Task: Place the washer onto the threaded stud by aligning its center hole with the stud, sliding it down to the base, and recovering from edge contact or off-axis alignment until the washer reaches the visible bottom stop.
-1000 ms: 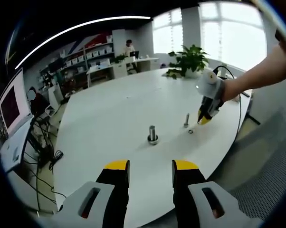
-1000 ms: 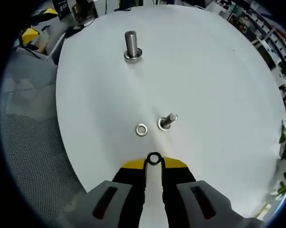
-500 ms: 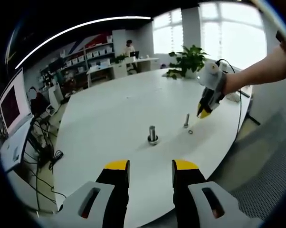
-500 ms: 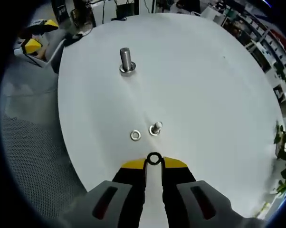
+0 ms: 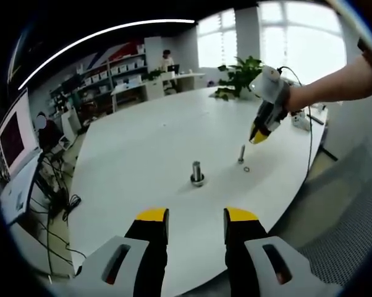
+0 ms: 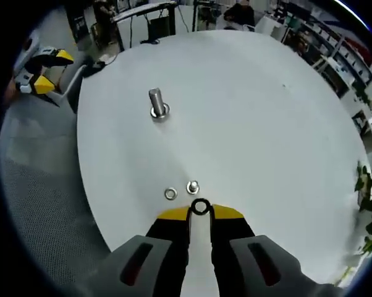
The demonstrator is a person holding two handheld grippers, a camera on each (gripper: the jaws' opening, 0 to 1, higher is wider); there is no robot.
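My right gripper (image 6: 200, 209) is shut on a small metal washer (image 6: 200, 206) pinched at its yellow tips, held above the white table. Just beyond the tips stands the small threaded stud (image 6: 193, 187), seen nearly end-on, with a second washer (image 6: 170, 193) lying flat to its left. In the left gripper view the right gripper (image 5: 258, 133) hangs above and right of the stud (image 5: 241, 153), and the loose washer (image 5: 246, 168) lies by the stud's base. My left gripper (image 5: 196, 218) stays open and low at the near table edge.
A larger bolt with a washer at its base (image 5: 197, 173) stands mid-table, also the same bolt (image 6: 156, 103) further out. The round white table (image 6: 266, 124) has a mesh chair (image 6: 38, 204) by its edge. A potted plant (image 5: 238, 74) sits at the far rim.
The right gripper has lifted higher with the washer, so stud and loose washer look smaller and closer to its tips. The left gripper stays put.
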